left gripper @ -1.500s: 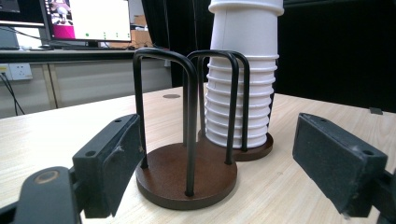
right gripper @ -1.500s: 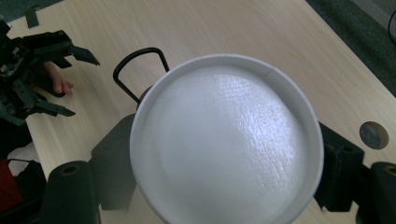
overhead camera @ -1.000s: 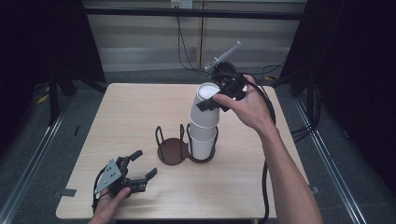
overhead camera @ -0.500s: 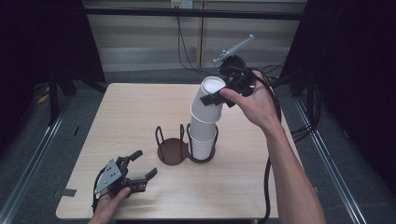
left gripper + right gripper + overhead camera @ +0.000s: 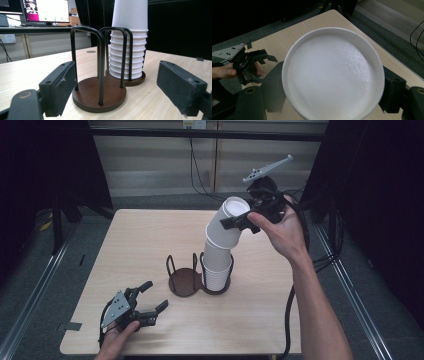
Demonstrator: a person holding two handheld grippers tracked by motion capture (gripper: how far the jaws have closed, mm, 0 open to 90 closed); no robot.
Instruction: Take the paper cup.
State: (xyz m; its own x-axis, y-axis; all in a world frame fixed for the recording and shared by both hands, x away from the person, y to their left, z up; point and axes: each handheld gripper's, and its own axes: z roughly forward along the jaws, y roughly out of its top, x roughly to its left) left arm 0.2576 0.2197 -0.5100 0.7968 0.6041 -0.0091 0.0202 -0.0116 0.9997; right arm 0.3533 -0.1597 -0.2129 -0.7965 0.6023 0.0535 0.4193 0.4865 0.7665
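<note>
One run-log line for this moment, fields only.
right gripper: shut on top cup, tilted above cup stack | left gripper: open, holding nothing, on table | empty holder ring: beside stack

Table (image 5: 150,240) w/ wire cup rack (image 5: 192,276).

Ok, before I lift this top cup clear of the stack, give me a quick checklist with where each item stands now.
1. Right tool clamped on the top cup: ok, a jaw sits on each side of its rim.
2. Top cup free of the stack: not ok, it tilts but its lower end still sits in the next cup.
3. Rest of the stack seated in its holder: ok, upright inside the wire loops.
4. Empty holder ready beside it: ok, nothing in it.
5. Left tool out of the way: ok, open, resting near the table's front edge.
</note>
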